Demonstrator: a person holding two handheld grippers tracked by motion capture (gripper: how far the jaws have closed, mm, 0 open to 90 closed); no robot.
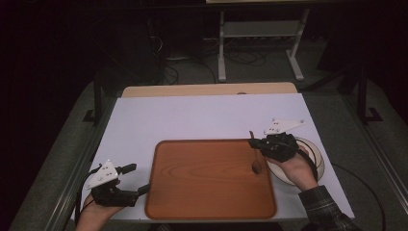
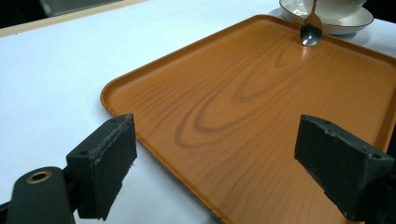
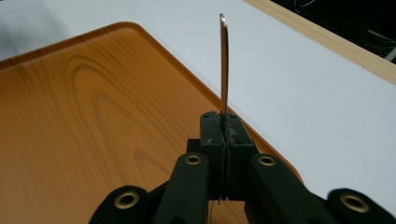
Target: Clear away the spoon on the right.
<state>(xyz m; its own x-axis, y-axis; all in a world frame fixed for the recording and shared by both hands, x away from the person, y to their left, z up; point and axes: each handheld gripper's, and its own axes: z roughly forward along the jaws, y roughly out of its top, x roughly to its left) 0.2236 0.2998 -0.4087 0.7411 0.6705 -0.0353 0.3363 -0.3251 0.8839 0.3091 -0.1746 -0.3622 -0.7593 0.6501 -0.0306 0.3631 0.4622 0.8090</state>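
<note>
A metal spoon (image 1: pixel 255 161) hangs bowl-down over the right edge of the wood-grain tray (image 1: pixel 202 192). My right gripper (image 1: pixel 255 143) is shut on its handle. In the right gripper view the thin handle (image 3: pixel 224 65) sticks out past the closed gripper (image 3: pixel 225 128). The left gripper view shows the spoon bowl (image 2: pixel 310 32) just at the tray surface (image 2: pixel 233 102); I cannot tell if it touches. My left gripper (image 1: pixel 136 178) rests open on the white table left of the tray, nothing between its fingers (image 2: pixel 105 158).
A white dish (image 1: pixel 315 149) with a dark rim sits right of the tray under my right hand, and appears in the left gripper view (image 2: pixel 345 18). The white tabletop (image 1: pixel 192 115) stretches behind the tray to a wooden strip (image 1: pixel 207 89).
</note>
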